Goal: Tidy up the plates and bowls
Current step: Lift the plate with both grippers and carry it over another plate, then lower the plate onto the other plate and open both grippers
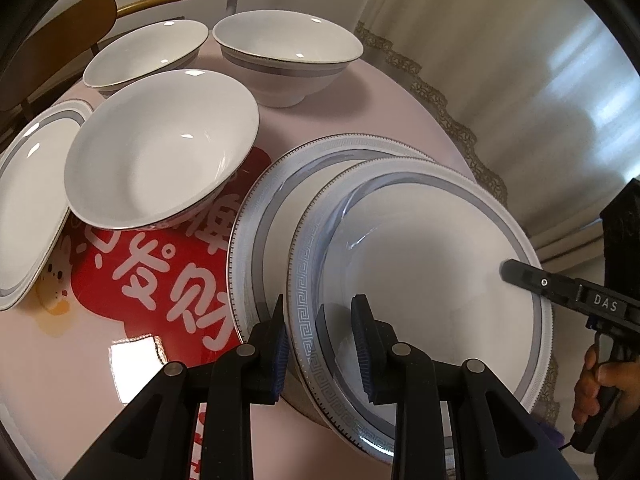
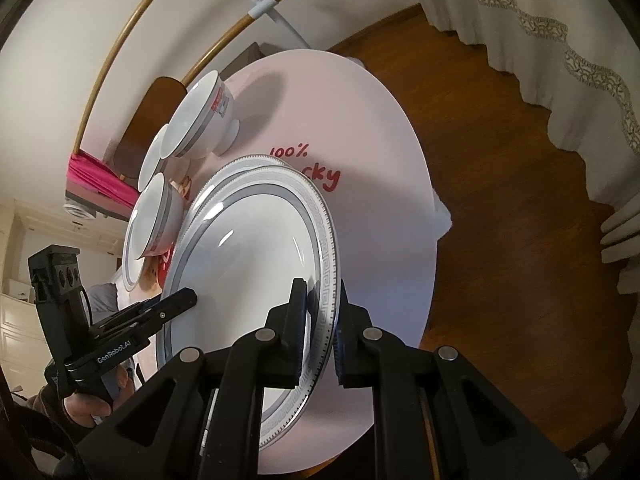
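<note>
Here, closest to the left wrist camera, the left gripper has its two fingers set either side of the near rim of a white plate with a grey key-pattern border; the fingers look closed on that rim, one on the outside and one inside the well. The right gripper straddles the opposite rim of the same plate in the same way, one finger on each face, and looks clamped on it. The plate is tilted and sits over a second matching plate, overlapping most of it, on a round pink table printed with red lettering. Each gripper shows in the other's view, held by a bare hand. Just left of the plates stands a white bowl, its edge resting over a third plate at the table's left side. Farther back stand two more bowls, a shallow bowl and a footed bowl. Beyond the table are a wooden chair, a lace-edged curtain and wooden floor
</note>
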Available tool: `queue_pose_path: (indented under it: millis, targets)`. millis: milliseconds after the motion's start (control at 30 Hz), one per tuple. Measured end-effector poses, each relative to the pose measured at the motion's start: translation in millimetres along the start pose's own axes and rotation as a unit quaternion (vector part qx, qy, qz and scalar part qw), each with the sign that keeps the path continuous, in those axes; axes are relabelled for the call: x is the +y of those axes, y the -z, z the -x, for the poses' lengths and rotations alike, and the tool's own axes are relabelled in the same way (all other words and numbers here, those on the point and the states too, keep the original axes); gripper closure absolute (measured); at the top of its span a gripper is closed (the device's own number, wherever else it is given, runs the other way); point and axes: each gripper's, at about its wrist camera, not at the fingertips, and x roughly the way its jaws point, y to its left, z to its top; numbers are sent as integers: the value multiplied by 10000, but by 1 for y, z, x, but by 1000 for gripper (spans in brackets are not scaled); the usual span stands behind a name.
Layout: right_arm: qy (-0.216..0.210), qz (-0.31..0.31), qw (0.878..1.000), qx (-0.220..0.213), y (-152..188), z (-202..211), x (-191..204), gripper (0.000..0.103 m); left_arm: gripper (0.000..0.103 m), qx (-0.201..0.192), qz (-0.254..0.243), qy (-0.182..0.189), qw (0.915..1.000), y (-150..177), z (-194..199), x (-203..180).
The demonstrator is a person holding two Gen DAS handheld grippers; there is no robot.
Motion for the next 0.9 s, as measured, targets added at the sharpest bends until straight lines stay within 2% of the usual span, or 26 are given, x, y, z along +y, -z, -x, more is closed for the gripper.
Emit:
queue_pose_path:
  millis: [200,333,500,800,900]
  targets:
    - [145,56,9999,-73,-3,-4,4,89,78,-64,-10,-13,10000,-2,-3,2]
    - [482,160,9987,-33,-7,-7,13,85,78,-85,7,3,10000,-1,-3,3]
    - [712,34,9974,89,-12,-10,15,82,77,-97,-18,-5,10000,1,-1,3]
    - [613,-133,9979,134,-17,-13,10,82,78,-104,-55,-4,9999,4,1,3]
    - [729,-111,9972,156,-18,-13,13,81,78,-111,-56,18,9999,5,1,3]
